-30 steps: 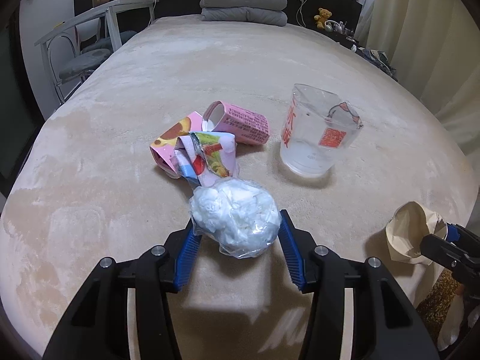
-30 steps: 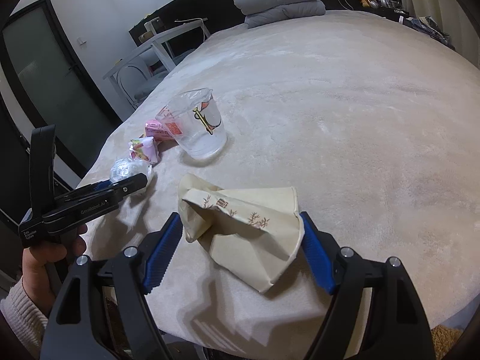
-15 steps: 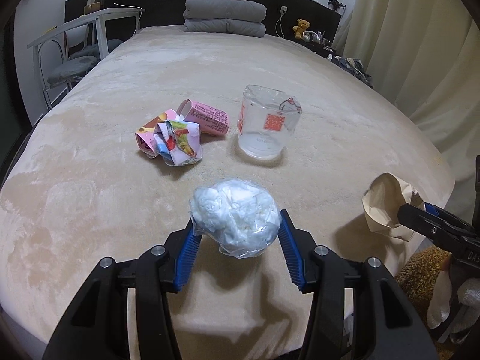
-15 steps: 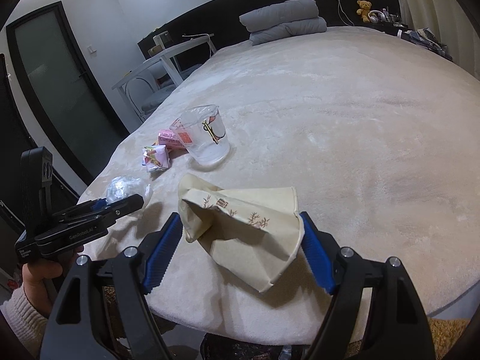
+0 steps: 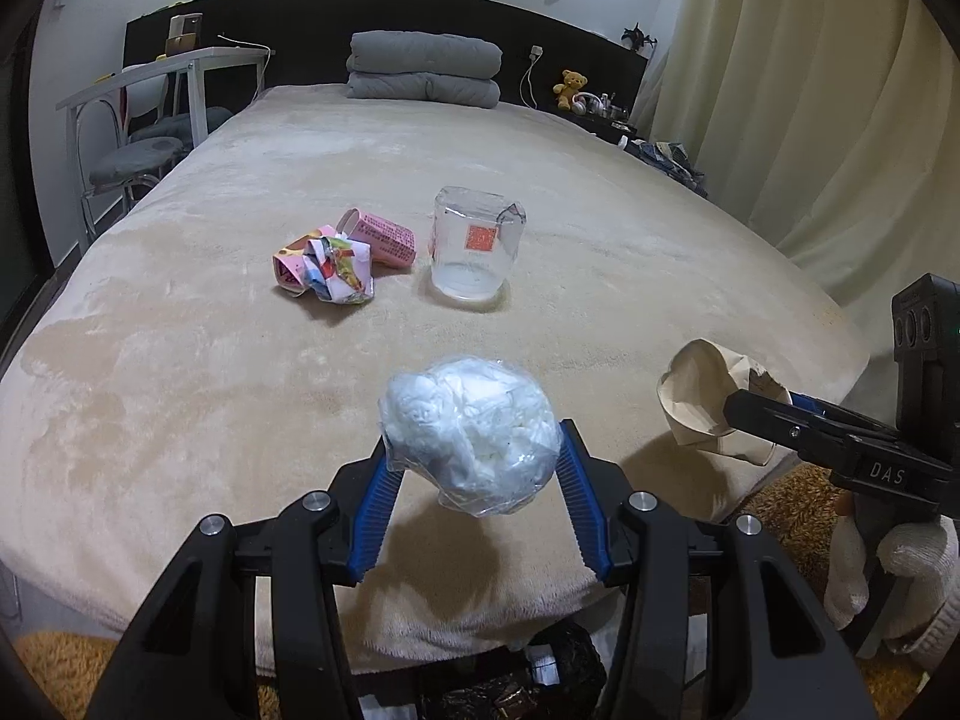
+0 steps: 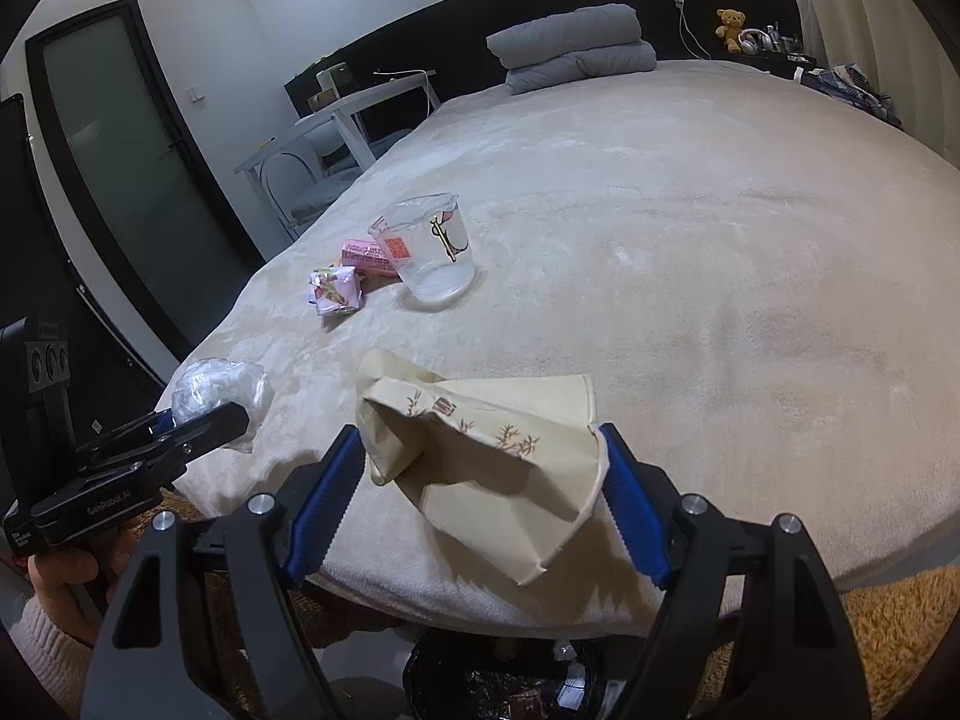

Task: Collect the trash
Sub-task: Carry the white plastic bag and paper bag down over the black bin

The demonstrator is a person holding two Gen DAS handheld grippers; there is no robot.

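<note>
Left gripper (image 5: 474, 480): its blue fingers (image 5: 375, 507) press on both sides of a plastic ball (image 5: 471, 429), which hangs above the near edge of the bed (image 5: 180, 390).
Plastic ball: crumpled clear film with white stuff inside, almost round, so no clear long axis; it sticks out ahead of the fingertips.
Right gripper (image 6: 480, 480): fingers (image 6: 630, 510) set rather wide, holding a paper bag (image 6: 480, 450) between them.
Paper bag: beige, flattened and creased, small brown plant prints; its long axis lies across from finger to finger, and the open mouth points to the left finger.
Bin (image 6: 510, 684): dark, below both grippers, under the bed edge.
Wrapper (image 5: 330, 273): colourful, crumpled, lying well ahead of the left fingers.
Pink carton (image 5: 384, 237): lying on its side, touching the wrapper from behind.
Clear cup (image 5: 474, 252): upright, just right of the carton, red label.
</note>
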